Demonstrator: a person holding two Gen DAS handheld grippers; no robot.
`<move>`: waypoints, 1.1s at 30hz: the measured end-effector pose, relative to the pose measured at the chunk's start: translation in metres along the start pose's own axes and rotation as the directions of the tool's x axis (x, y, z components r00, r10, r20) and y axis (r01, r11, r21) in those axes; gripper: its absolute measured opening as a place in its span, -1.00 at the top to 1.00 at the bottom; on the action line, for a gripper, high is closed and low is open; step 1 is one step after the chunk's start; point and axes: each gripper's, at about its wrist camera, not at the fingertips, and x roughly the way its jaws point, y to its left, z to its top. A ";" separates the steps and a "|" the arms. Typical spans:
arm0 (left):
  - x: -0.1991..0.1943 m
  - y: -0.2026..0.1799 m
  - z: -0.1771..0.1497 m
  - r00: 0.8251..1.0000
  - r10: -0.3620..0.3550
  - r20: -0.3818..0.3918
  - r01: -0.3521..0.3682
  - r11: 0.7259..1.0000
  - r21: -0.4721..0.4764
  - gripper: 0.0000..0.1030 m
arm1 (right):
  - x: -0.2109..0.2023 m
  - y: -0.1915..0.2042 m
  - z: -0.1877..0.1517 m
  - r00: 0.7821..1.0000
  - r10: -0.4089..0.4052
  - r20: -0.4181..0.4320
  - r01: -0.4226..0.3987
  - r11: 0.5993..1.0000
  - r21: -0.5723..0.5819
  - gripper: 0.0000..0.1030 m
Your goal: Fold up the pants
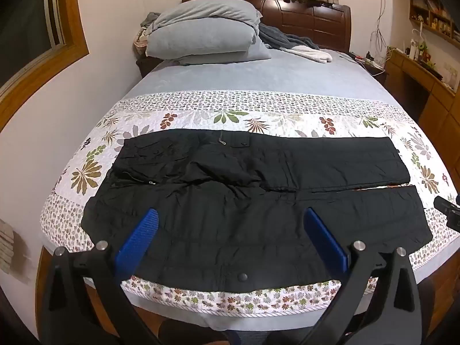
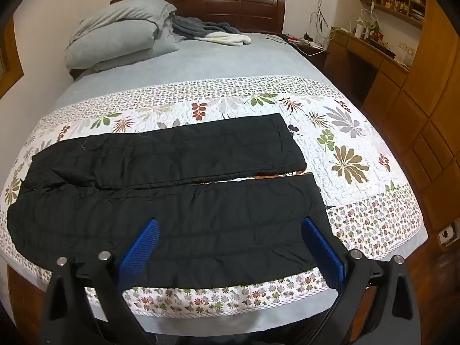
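Observation:
A pair of black pants (image 1: 244, 189) lies spread flat across the foot of the bed on a floral quilt (image 1: 201, 118), waist to the left, both legs running right with a narrow gap between them. My left gripper (image 1: 230, 215) hovers open above the near leg close to the waist, its blue pads (image 1: 138, 238) wide apart and holding nothing. In the right wrist view the pants (image 2: 172, 195) show their leg ends. My right gripper (image 2: 230, 227) stands open over the near leg by the hem, with blue pads (image 2: 322, 250) apart and empty.
Grey pillows (image 1: 201, 31) and a heap of grey and white cloth (image 2: 218, 33) lie at the head of the bed by the dark wooden headboard (image 1: 310, 20). A wooden desk and shelves (image 2: 382, 51) stand to the right. A wall is close on the left.

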 end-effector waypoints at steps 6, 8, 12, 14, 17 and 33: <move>0.001 0.000 0.000 1.000 0.003 -0.006 -0.003 1.000 0.007 -0.96 | 0.001 0.001 0.001 1.000 0.000 -0.001 0.000 1.000 0.001 -0.94; 0.002 -0.004 0.002 1.000 0.003 -0.007 -0.003 1.000 0.007 -0.96 | 0.000 0.000 0.002 1.000 0.001 -0.001 -0.001 1.000 0.001 -0.94; 0.004 0.000 0.004 1.000 0.000 -0.009 0.000 1.000 0.001 -0.96 | 0.000 0.004 0.002 1.000 -0.005 0.000 0.005 1.000 0.000 -0.94; 0.003 -0.002 0.001 1.000 0.003 -0.006 -0.003 1.000 0.002 -0.96 | 0.002 0.002 0.004 1.000 -0.004 -0.001 0.004 1.000 0.002 -0.94; 0.004 -0.001 0.000 1.000 -0.002 -0.011 0.002 1.000 0.004 -0.96 | 0.003 0.002 0.002 1.000 -0.005 -0.002 0.005 1.000 0.002 -0.94; 0.009 0.001 -0.001 1.000 0.010 -0.021 -0.010 1.000 0.005 -0.96 | 0.003 0.006 0.002 1.000 -0.020 0.002 0.020 1.000 -0.011 -0.94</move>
